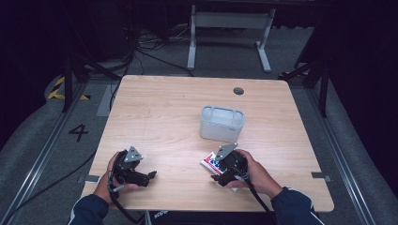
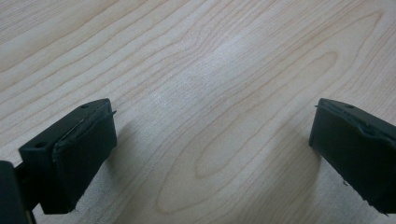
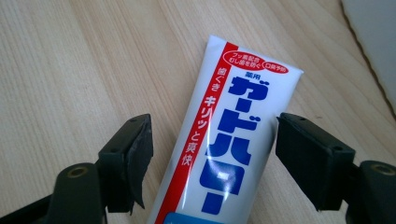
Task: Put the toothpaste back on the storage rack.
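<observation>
Left gripper [image 2: 210,154]: its two black jaws are wide apart. Nothing is between them, just bare wood. It sits low over the table near the front left side.

Right gripper [image 3: 212,158]: its jaws are apart too, one on each side of the tube. The right jaw is touching or almost touching the tube's edge; I cannot tell which. The left jaw has a small gap.

Toothpaste tube [image 3: 219,140]: white with a red stripe and blue letters. It lies flat on the table, between the right gripper's jaws.

Grey box [image 1: 222,123]: stands on the table just behind the tube.

Table [image 1: 164,112]: light wood.
</observation>
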A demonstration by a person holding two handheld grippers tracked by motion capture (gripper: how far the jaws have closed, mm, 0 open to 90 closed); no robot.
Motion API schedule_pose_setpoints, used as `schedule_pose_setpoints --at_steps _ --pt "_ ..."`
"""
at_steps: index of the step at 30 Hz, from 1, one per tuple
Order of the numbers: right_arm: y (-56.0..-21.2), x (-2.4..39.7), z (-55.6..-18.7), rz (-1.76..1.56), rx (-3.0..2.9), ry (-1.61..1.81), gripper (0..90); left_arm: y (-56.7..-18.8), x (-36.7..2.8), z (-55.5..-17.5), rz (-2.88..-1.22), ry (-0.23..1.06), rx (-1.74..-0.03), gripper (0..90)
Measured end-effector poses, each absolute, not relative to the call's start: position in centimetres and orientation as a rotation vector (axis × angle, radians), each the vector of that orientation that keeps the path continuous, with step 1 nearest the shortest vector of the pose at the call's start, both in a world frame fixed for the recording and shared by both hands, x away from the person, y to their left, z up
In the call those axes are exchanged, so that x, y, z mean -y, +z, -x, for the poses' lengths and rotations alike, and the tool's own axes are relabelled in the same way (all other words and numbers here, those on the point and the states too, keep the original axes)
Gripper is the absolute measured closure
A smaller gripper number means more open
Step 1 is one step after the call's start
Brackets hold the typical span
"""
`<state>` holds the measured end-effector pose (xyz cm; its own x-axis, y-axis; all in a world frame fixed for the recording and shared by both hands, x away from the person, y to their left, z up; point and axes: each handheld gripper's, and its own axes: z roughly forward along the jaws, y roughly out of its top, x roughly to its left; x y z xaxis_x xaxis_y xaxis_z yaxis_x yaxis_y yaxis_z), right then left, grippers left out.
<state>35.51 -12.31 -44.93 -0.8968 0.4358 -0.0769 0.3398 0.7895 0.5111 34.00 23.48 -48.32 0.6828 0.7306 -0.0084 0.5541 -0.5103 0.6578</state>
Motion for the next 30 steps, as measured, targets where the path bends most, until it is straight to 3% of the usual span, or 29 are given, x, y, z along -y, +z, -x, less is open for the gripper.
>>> schedule_pose_setpoints --at_steps 17,22,30 --pt "-45.7 11.4 -36.8 -0.648 -2.799 0.679 25.6 -48.3 -23.5 -34.0 -2.251 0.357 -0.982 1.3" --pt "-45.6 11.0 -37.1 -0.65 -2.827 0.696 35.1 -48.3 -23.5 -34.0 -2.251 0.358 -0.983 1.3" --pt "-45.3 10.7 -37.2 -0.605 -2.884 0.651 40.0 -48.3 -23.5 -34.0 -2.253 0.36 -0.981 1.3"
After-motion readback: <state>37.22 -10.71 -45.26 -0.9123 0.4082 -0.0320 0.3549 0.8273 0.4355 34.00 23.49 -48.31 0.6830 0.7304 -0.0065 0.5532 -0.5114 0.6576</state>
